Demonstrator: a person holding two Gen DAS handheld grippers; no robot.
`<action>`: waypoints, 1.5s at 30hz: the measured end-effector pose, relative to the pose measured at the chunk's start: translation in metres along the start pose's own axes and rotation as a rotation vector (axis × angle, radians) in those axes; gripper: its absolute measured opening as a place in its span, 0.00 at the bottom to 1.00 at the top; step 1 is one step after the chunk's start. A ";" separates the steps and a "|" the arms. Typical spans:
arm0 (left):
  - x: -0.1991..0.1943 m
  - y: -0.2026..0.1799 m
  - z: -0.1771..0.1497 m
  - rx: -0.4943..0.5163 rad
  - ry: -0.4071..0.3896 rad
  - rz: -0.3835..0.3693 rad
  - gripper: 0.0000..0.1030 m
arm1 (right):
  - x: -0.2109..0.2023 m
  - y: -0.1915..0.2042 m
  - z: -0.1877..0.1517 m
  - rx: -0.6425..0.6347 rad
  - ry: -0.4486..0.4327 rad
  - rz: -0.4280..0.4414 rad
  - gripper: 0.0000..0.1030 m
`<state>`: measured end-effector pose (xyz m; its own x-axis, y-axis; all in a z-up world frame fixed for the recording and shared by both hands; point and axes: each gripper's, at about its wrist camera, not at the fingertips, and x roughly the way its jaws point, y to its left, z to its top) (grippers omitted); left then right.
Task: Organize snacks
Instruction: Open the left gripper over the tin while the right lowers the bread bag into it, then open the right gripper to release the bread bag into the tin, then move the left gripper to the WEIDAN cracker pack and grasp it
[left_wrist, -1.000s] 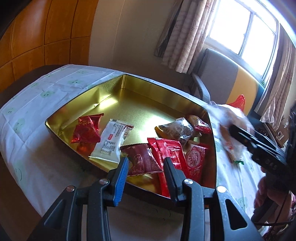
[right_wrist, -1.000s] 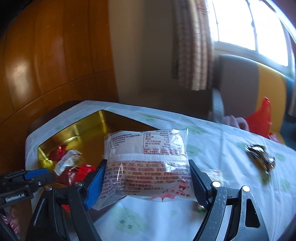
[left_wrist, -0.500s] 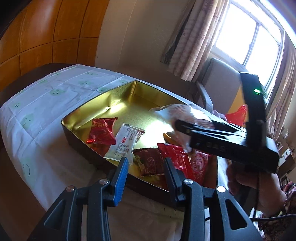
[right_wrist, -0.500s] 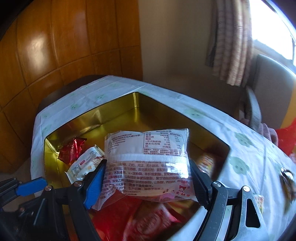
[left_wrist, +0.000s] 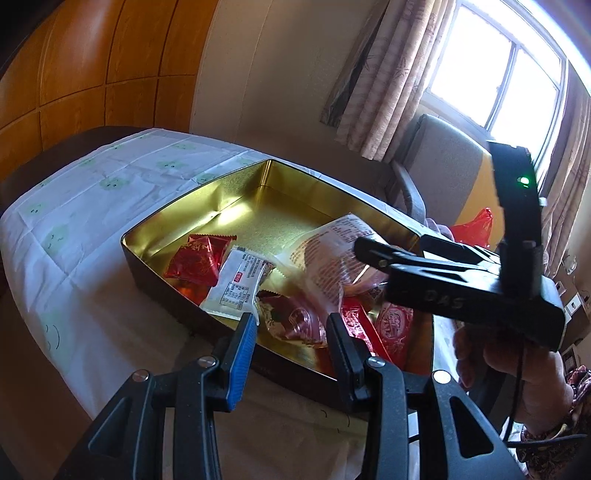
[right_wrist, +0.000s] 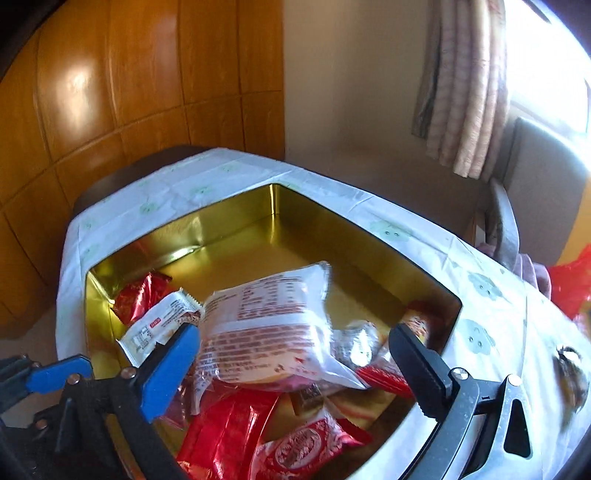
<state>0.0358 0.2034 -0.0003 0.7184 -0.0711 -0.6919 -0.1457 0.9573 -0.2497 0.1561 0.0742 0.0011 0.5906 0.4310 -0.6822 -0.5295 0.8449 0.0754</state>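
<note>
Between my right gripper's (right_wrist: 293, 354) two fingers sits the clear cake packet (right_wrist: 269, 325), but I'm not squeezing it: the jaws have just been opening and now stand wide, the blue pad (right_wrist: 168, 369) at its left edge and the black finger (right_wrist: 417, 363) well clear on the right. That packet lies loose on the pile of snacks inside the gold tin (right_wrist: 229, 218). Its long axis runs roughly crosswise between my fingers, tipped a bit, far-right corner higher, printed side up. Just to its left is a white bar wrapper (right_wrist: 155, 325), pointing diagonally toward the tin's near-left wall, and past that a red foil packet (right_wrist: 138, 295) near the left corner. Red wrappers (right_wrist: 295, 448) are heaped at the near end, under the packet's front edge.

My left gripper (left_wrist: 291, 341) hovers at the tin's near rim, jaws partly apart with nothing between them. From there the packet leans up toward the right gripper's black finger. The tin sits on a white tablecloth (left_wrist: 92, 206).
</note>
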 end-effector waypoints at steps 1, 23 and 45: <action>-0.001 -0.001 0.000 0.003 -0.001 0.000 0.39 | -0.005 -0.005 -0.002 0.017 -0.016 -0.003 1.00; -0.009 -0.012 -0.004 0.024 0.002 0.009 0.39 | 0.002 -0.024 0.010 0.030 0.005 -0.209 0.85; 0.001 -0.133 -0.030 0.255 0.092 -0.193 0.49 | -0.123 -0.200 -0.167 0.351 -0.003 -0.528 0.89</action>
<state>0.0358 0.0677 0.0118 0.6504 -0.2714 -0.7095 0.1699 0.9623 -0.2124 0.0877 -0.2004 -0.0512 0.7195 -0.0720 -0.6907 0.0648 0.9972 -0.0366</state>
